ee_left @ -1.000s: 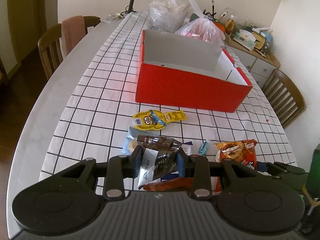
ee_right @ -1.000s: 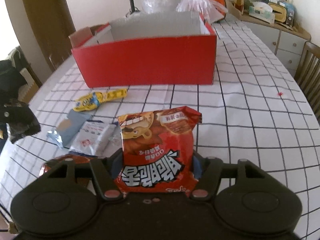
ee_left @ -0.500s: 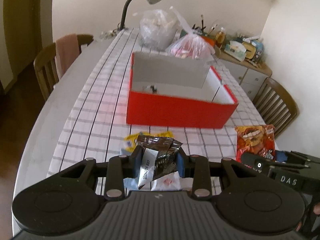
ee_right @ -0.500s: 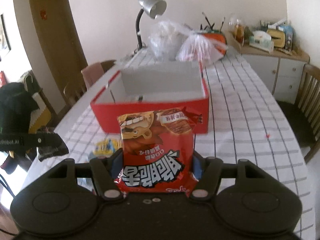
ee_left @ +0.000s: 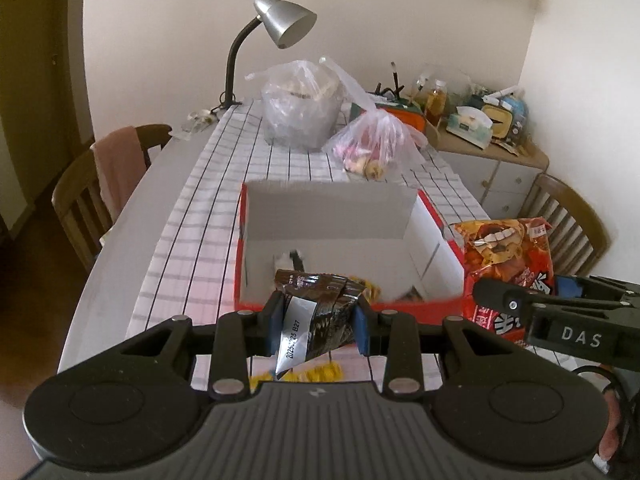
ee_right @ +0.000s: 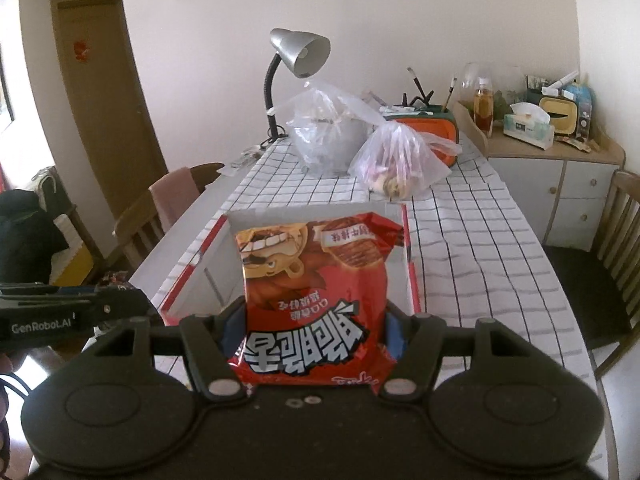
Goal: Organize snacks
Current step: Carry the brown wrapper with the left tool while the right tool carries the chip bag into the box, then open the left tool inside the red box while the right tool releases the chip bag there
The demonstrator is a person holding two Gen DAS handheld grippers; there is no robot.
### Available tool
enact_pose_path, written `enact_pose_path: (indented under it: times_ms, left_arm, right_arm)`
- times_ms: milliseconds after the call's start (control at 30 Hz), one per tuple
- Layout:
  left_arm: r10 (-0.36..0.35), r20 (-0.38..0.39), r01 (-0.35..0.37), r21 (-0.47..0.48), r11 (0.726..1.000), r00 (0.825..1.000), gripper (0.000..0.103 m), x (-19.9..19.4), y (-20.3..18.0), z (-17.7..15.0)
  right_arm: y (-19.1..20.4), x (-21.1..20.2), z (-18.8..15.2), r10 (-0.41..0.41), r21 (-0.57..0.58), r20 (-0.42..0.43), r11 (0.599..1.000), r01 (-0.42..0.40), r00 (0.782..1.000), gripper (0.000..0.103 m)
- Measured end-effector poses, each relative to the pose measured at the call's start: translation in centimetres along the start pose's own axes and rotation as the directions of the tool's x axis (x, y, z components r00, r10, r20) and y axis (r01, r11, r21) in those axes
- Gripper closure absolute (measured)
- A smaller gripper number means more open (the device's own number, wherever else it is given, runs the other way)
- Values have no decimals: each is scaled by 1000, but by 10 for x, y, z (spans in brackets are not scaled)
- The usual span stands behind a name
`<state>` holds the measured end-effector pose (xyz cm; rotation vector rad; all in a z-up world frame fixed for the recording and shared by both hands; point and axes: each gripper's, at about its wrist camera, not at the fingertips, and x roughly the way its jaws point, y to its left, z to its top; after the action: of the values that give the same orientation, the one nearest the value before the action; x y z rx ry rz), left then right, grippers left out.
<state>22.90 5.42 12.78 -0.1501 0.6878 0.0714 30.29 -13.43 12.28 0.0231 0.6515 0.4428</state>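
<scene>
My left gripper (ee_left: 318, 322) is shut on a dark brown snack packet (ee_left: 316, 316) and holds it in the air just before the near wall of the red box (ee_left: 248, 304). My right gripper (ee_right: 310, 330) is shut on a red snack bag (ee_right: 316, 296) and holds it upright before the same box (ee_right: 412, 276). In the left wrist view the red bag (ee_left: 510, 264) hangs at the box's right side. The box is open, white inside, with small items on its floor. A yellow packet (ee_left: 320, 372) lies on the cloth below my left gripper.
Two clear plastic bags (ee_left: 300, 108) and a grey desk lamp (ee_left: 280, 24) stand at the table's far end. Wooden chairs (ee_left: 92, 184) flank the checked tablecloth. A cabinet (ee_right: 556, 168) with clutter stands on the right. My left gripper shows in the right wrist view (ee_right: 60, 312).
Both grippers have risen from the table and moved forward to the red box, each keeping its snack. The loose packets on the cloth have dropped out of sight below.
</scene>
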Motion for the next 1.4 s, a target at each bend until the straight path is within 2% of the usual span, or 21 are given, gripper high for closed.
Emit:
enact_pose_path:
  times_ms: [300, 533, 733, 867, 1067, 1100, 1333, 1400]
  left_arm:
    - [16, -33, -15, 40, 999, 999, 69, 63, -6, 40]
    - [61, -96, -55, 59, 997, 994, 69, 124, -7, 55]
    - [99, -165, -91, 55, 994, 981, 69, 167, 1, 54]
    - [107, -207, -96, 61, 993, 972, 69, 184, 5, 49]
    - [111, -249, -92, 86, 992, 962, 69, 200, 5, 42]
    - [111, -253, -91, 88, 992, 961, 69, 202, 5, 42]
    - [106, -253, -86, 90, 992, 962, 69, 201, 4, 37]
    - [95, -239, -77, 86, 993, 966, 63, 196, 4, 38]
  right_arm:
    - [-9, 70, 30, -23, -40, -54, 999, 21, 998, 38]
    - [-17, 134, 27, -40, -64, -148, 997, 31, 988, 38]
    - [-21, 164, 21, -34, -62, -199, 998, 22, 979, 38]
    - [-19, 176, 15, -33, -75, -233, 997, 16, 972, 37]
    - [-13, 178, 13, -44, -98, -233, 995, 21, 971, 36]
    - [-13, 178, 13, -47, -100, -234, 995, 24, 971, 33]
    - [-16, 169, 13, -47, -83, -217, 996, 29, 975, 25]
    - [-16, 162, 15, -44, -80, -207, 996, 28, 977, 24]
